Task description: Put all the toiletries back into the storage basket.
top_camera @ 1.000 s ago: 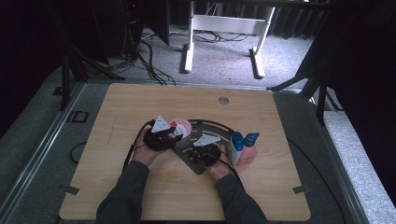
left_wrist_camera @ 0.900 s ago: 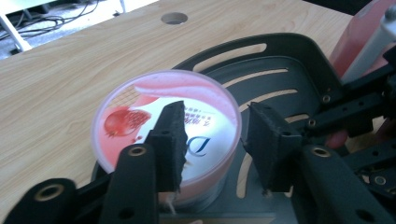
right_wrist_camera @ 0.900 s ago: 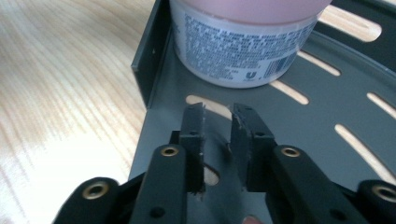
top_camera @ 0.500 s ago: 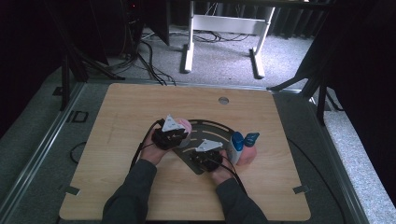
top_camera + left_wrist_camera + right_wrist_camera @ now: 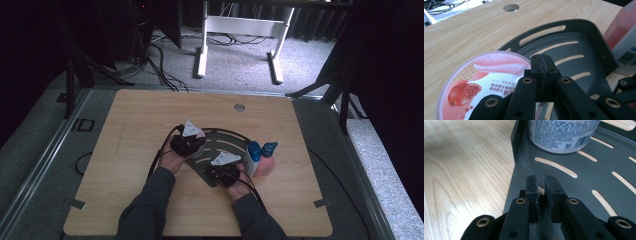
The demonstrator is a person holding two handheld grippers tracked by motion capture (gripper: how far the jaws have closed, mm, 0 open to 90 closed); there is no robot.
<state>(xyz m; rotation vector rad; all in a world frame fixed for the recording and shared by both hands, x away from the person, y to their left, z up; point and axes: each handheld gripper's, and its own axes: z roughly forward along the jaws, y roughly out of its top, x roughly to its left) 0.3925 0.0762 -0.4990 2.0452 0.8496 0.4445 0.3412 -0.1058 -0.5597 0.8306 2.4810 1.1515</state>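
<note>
The left tool has shifted across the table toward the tray since a second ago. Its jaws have just been closing and now stand pressed flat together, no gap showing. They sit right at the rim of the pink lid, on the side nearest the tray. I can't tell whether a sliver of that rim is caught between them; it looks more like they closed on nothing. The lid lies flat at the tray's near edge, partly over it.

The right tool has hardly moved. Its jaws have also been closing and are now narrow, with the tray's thin edge between them, so I take it to be pinching the tray steady. A white tub stands in the tray's corner just ahead of it.

My reading: 1 hand anchors the tray while the other goes for the lid. If the left grip missed the rim, it needs reopening and another try.
</note>
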